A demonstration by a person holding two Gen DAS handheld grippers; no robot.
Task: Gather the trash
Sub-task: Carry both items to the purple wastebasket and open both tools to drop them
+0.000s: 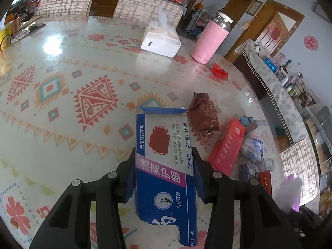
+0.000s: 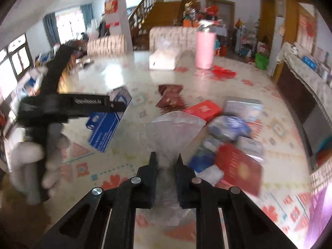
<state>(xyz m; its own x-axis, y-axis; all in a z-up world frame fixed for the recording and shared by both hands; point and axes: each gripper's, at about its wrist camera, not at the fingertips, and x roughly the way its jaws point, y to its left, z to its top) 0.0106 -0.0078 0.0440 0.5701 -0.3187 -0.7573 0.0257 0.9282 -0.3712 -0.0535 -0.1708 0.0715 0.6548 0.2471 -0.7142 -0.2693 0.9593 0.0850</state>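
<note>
My left gripper (image 1: 165,155) is shut on a torn blue and white toothpaste box (image 1: 166,166), held flat above the patterned table. The box (image 2: 108,124) and the left gripper (image 2: 116,105) also show at the left of the right wrist view, which is blurred. My right gripper (image 2: 166,159) is shut on a clear crinkled plastic wrapper (image 2: 174,130), held above the table. Ahead lie a brown snack bag (image 1: 204,114), a red box (image 1: 227,145) and a pile of blue and red packets (image 2: 230,141).
A white tissue pack (image 1: 160,40) and a pink bottle (image 1: 210,40) stand at the far side of the table (image 1: 62,103). A red wrapper (image 1: 219,71) lies near the bottle. Chairs (image 1: 145,8) stand behind the table. A cloth-covered cabinet (image 1: 276,87) is at the right.
</note>
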